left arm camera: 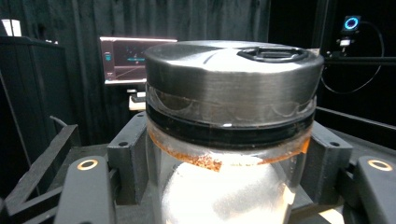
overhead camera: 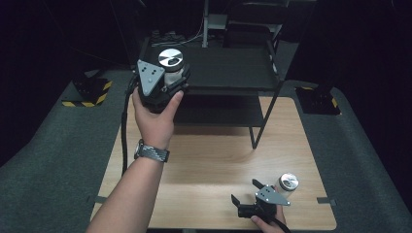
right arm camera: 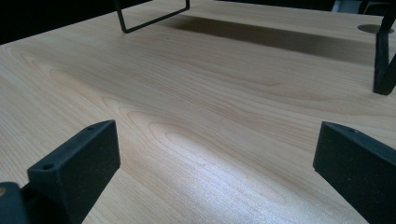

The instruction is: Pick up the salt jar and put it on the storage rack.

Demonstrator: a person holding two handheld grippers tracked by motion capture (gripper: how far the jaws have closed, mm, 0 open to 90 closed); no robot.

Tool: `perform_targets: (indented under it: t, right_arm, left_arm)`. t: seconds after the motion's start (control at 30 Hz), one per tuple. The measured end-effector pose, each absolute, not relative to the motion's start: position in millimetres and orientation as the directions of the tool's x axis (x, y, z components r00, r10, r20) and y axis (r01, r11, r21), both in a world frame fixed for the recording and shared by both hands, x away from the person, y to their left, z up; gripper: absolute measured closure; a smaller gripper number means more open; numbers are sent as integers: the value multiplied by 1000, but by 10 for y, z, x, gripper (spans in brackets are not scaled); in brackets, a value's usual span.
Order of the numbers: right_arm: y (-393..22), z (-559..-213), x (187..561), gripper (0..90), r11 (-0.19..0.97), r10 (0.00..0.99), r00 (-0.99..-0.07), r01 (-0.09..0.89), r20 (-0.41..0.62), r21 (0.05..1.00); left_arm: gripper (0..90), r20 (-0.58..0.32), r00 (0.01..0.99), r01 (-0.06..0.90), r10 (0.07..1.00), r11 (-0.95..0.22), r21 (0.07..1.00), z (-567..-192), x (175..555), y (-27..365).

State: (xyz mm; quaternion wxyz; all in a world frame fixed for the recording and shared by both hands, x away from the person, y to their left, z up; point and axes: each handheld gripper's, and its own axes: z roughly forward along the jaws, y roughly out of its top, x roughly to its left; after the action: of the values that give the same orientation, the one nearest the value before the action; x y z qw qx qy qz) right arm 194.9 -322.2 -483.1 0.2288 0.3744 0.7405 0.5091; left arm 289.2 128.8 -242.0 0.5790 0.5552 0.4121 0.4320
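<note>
The left gripper sits at upper left of the high view, above the front edge of the black metal shelf. Its jaws are clamped on a clear glass jar with a brushed metal lid, held upright. The right gripper rests low at lower right on the wooden table, jaws spread wide with nothing between them, just beside a second metal-lidded jar.

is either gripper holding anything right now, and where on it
The left gripper holds a glass jar with a metal lid, jaws clamped on its body just below the lid. The right gripper is open and holds nothing.
</note>
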Motion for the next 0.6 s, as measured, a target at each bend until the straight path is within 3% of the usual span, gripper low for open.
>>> perform_targets:
  t: [0.6]
  right_arm:
    - [-3235,-4840,1946,3,197,785,-618,317,44,928]
  left_arm:
    - [311,-1,253,13,967,-2,1000,-2390,3321,1062]
